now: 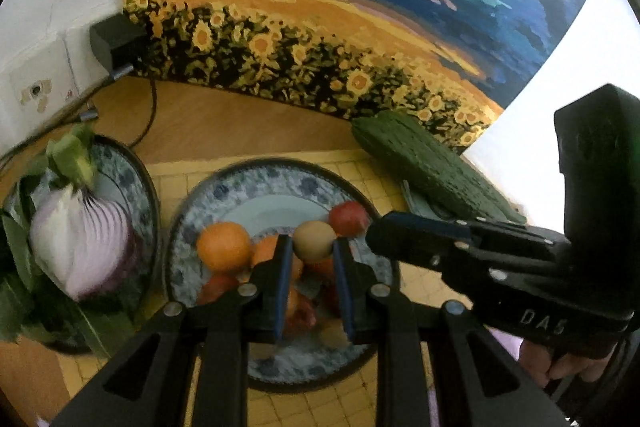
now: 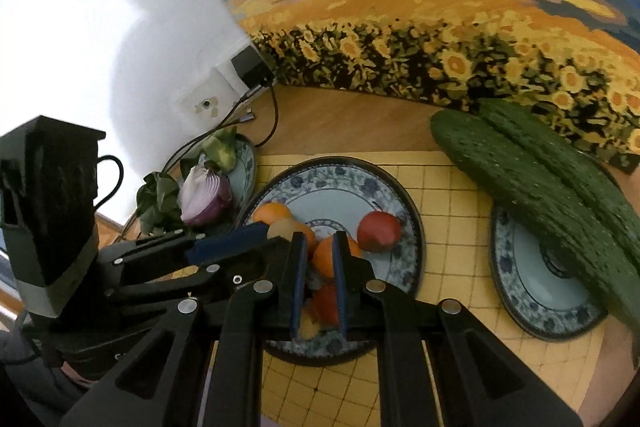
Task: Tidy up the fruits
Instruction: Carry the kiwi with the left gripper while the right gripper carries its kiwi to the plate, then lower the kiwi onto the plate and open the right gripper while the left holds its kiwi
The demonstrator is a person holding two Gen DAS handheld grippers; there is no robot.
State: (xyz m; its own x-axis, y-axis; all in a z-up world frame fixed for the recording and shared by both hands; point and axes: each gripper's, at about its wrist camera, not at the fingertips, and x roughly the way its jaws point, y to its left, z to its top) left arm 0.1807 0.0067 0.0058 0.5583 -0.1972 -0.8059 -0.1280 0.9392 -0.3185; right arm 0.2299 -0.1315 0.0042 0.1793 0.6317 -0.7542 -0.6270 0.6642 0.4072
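A blue-patterned plate (image 1: 224, 195) (image 2: 348, 175) in the middle holds several fruits: oranges (image 1: 223, 246) (image 2: 330, 255), a red one (image 1: 349, 218) (image 2: 378, 230) and a tan round one (image 1: 314, 241) (image 2: 285, 229). My left gripper (image 1: 309, 247) hovers over the plate with the tan fruit between its fingertips; the jaws stand slightly apart around it. My right gripper (image 2: 320, 247) is over the same plate, jaws narrowly apart around an orange. Each gripper shows in the other's view, the right (image 1: 460, 247) and the left (image 2: 224, 247).
A left plate (image 1: 136, 167) (image 2: 246, 155) holds half a red onion (image 1: 84, 239) (image 2: 206, 199) and greens. Two cucumbers (image 2: 540, 195) (image 1: 432, 171) lie across a right plate (image 2: 532, 299). A yellow grid mat (image 2: 452, 195), cables, a black charger (image 1: 116, 39) and a sunflower painting stand behind.
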